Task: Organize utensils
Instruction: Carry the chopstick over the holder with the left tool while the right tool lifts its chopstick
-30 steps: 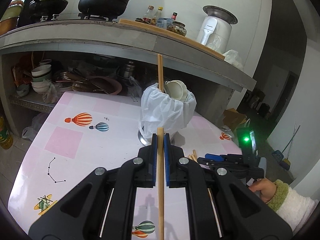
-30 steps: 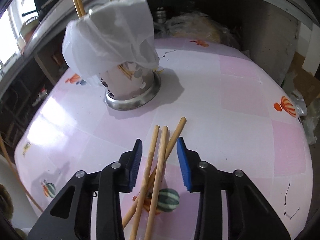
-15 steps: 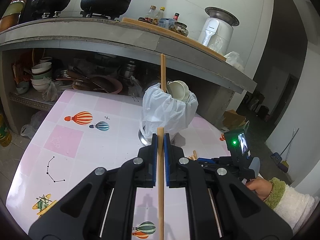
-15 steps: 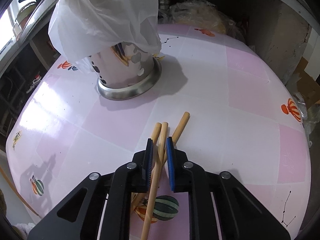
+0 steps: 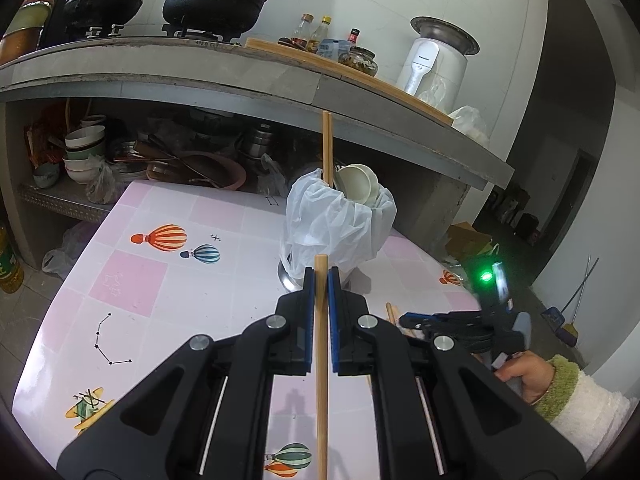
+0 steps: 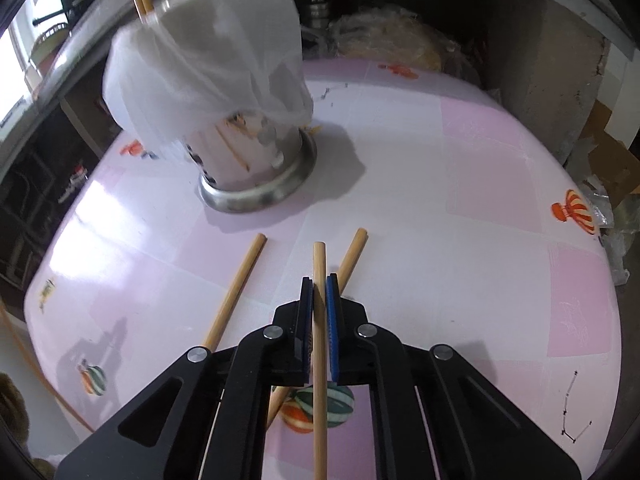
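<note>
Chopsticks are the job here. The left gripper is clamped on one chopstick at the centre of its frame. The right gripper, whose jaws have just been closing, now pinches a second chopstick picked from the table. Two loose chopsticks lie on the table either side of it, left and right of centre.

The step in hand looks like pick-up; next, each stick likely needs tipping upright and lowering into the metal holder, upper left in the right view.

The holder, draped in a white plastic bag, already holds a pair of upright chopsticks and pale spoons.
</note>
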